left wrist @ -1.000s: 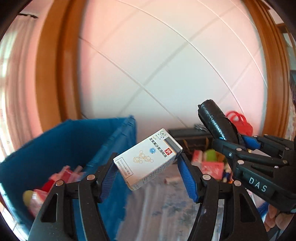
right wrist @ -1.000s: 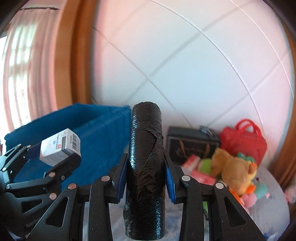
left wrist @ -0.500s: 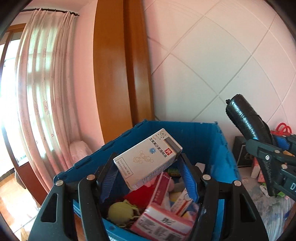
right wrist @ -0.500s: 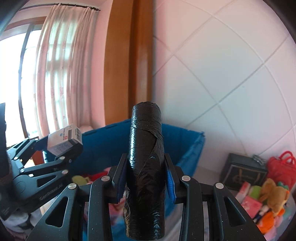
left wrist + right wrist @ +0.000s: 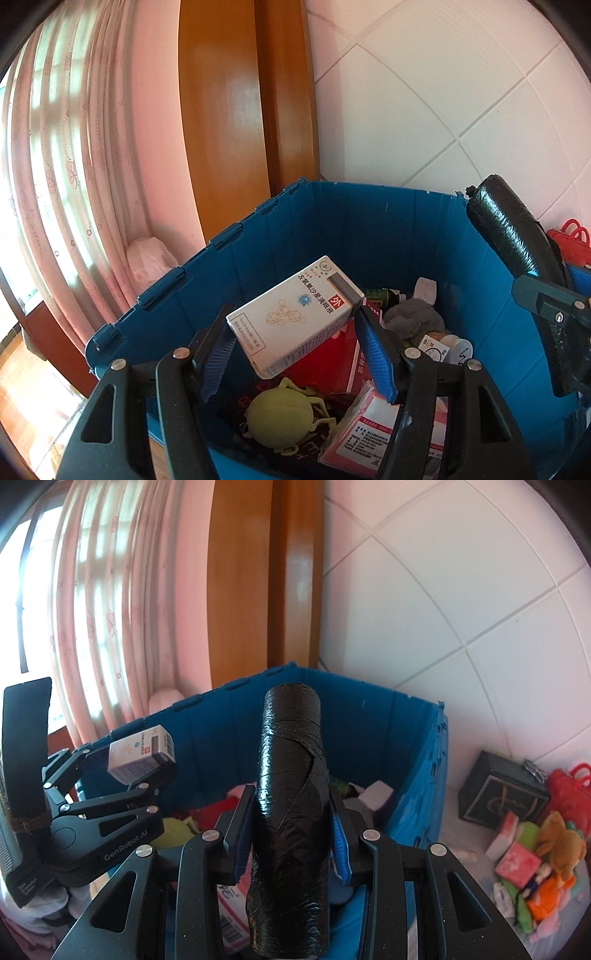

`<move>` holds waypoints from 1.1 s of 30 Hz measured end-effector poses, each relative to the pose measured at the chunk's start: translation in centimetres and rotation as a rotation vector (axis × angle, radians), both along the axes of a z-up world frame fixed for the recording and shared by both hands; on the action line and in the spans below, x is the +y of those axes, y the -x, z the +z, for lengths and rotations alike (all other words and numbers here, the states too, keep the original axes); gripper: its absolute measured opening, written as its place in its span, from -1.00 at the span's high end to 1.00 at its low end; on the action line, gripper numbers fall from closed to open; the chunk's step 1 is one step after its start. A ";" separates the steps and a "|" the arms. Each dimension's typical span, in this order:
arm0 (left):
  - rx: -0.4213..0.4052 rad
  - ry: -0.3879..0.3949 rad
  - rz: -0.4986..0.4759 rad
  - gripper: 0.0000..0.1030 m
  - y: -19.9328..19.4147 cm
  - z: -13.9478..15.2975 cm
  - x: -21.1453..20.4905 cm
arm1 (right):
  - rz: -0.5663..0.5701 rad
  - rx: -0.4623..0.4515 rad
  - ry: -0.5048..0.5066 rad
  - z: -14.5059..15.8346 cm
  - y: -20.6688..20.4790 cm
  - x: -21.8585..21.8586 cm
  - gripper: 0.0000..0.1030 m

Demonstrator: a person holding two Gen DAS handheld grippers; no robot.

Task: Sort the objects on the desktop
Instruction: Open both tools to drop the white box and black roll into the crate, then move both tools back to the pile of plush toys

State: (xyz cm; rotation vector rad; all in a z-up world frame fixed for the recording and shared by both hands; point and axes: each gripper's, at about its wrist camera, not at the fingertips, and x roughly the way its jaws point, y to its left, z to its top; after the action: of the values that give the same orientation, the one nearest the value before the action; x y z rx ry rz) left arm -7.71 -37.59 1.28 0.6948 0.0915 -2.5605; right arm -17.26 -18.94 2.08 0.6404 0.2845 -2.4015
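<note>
Grippers now over blue bin (image 5: 332, 236).

Bright curtained window (image 5: 92, 602) glare; edges perhaps blurred.

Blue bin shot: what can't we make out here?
- Blue bin floor: both views, covered by the pile.
- White box small print: left view, too fine.
- Black roll lower end: right view, cut off at the edge.
- Right gripper pad contact: hidden behind the roll.
</note>
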 end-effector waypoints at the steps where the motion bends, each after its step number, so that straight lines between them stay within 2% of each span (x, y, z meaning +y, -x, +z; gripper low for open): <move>1: 0.002 -0.002 -0.005 -0.24 0.0 0.1 0.5 | -0.012 0.007 -0.009 0.0 0.1 -0.1 0.31; 7: -0.014 -0.024 -0.027 -0.27 0.9 0.3 0.1 | -0.051 0.032 -0.058 0.6 1.2 -0.9 0.31; 10: -0.044 -0.048 -0.031 -0.30 1.7 0.4 -0.3 | -0.061 0.023 -0.089 0.8 2.4 -1.6 0.30; 12: -0.068 -0.066 -0.030 -0.38 2.1 0.5 -0.5 | -0.072 -0.003 -0.100 0.9 3.3 -1.9 0.27; 14: -0.079 -0.073 -0.024 -0.40 2.2 0.5 -0.6 | -0.092 0.011 -0.101 1.3 3.3 -1.8 -0.01; 16: -0.082 -0.075 -0.024 -0.40 2.0 0.4 -0.7 | -0.106 0.032 -0.103 1.7 3.2 -1.6 -0.62; 20: -0.072 -0.087 -0.032 -0.40 1.2 0.4 -0.5 | -0.106 0.046 -0.105 2.0 2.6 -0.9 -0.79; 21: -0.066 -0.091 -0.033 -0.40 1.0 0.5 -0.5 | -0.103 0.043 -0.103 2.0 2.4 -0.8 -0.99; 33: -0.036 -0.107 -0.044 -0.40 -1.5 0.4 1.2 | -0.067 -0.001 -0.044 1.3 0.7 2.7 -1.00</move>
State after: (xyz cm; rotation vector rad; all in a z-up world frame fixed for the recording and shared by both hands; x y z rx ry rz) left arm -6.16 -36.39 1.66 0.7912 0.2050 -2.5988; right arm -17.98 -16.22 3.37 0.6811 0.3211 -2.4649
